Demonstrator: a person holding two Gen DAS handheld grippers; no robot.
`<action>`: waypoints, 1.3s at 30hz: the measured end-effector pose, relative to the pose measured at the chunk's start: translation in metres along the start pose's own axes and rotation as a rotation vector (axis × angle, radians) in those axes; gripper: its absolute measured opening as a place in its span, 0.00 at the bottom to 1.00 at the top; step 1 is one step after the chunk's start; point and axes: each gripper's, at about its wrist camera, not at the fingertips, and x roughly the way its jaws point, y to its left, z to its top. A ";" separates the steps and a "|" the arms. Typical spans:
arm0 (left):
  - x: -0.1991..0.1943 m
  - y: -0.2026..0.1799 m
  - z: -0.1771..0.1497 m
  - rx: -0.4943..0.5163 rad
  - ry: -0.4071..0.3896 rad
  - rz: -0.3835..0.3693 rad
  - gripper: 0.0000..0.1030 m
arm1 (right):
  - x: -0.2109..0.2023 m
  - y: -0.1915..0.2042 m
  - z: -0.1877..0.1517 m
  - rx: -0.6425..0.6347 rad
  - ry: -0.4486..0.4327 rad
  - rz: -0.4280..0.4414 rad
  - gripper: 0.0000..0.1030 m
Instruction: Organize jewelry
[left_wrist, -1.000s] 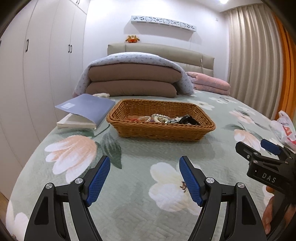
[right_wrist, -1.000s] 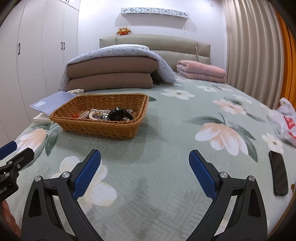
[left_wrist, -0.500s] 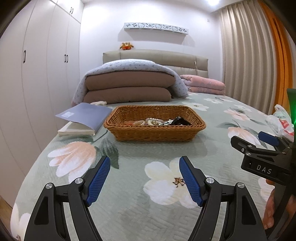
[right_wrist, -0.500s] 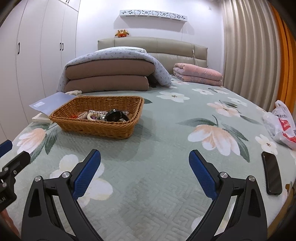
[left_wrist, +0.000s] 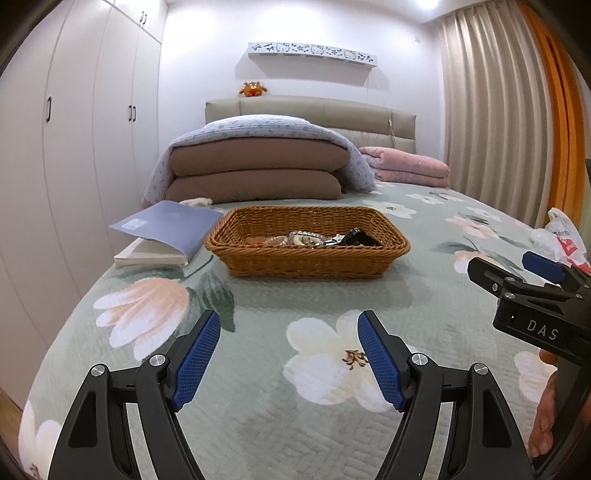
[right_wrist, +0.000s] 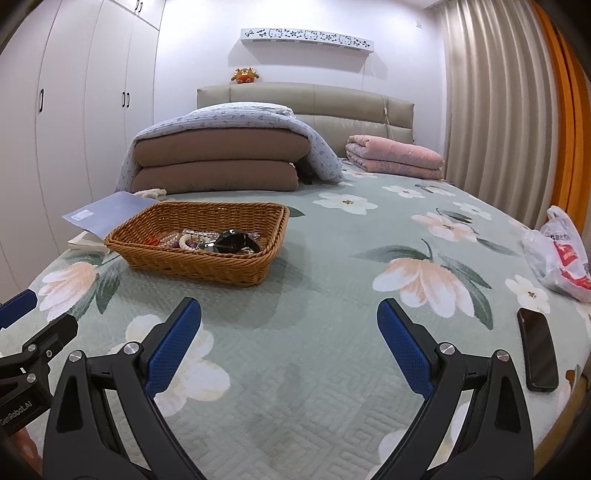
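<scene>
1. Jewelry (right_wrist: 201, 240) sits heaped in the basket (left_wrist: 306, 264) on the bed (right_wrist: 332, 332), beads tangled beside a dark piece.
2. Left hand-held gripper (left_wrist: 288, 356) hangs wide open, holding nothing, well short of the basket.
3. Right hand-held gripper (right_wrist: 288, 341) matches it: spread wide, nothing held.
4. Stage? Hard call. This fits pieces all gathered in, or a pile awaiting sorting.
5. Any reach in would need care; those strands look tangled.
</scene>
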 end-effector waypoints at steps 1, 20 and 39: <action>0.000 0.000 0.000 0.001 0.001 0.000 0.76 | 0.000 -0.001 0.000 0.000 0.000 0.001 0.94; 0.003 0.000 -0.002 0.006 0.018 -0.001 0.76 | -0.002 -0.007 0.001 -0.003 -0.009 -0.001 0.94; 0.003 -0.005 -0.003 0.018 0.025 0.008 0.76 | -0.005 -0.006 0.000 -0.009 -0.017 0.006 0.95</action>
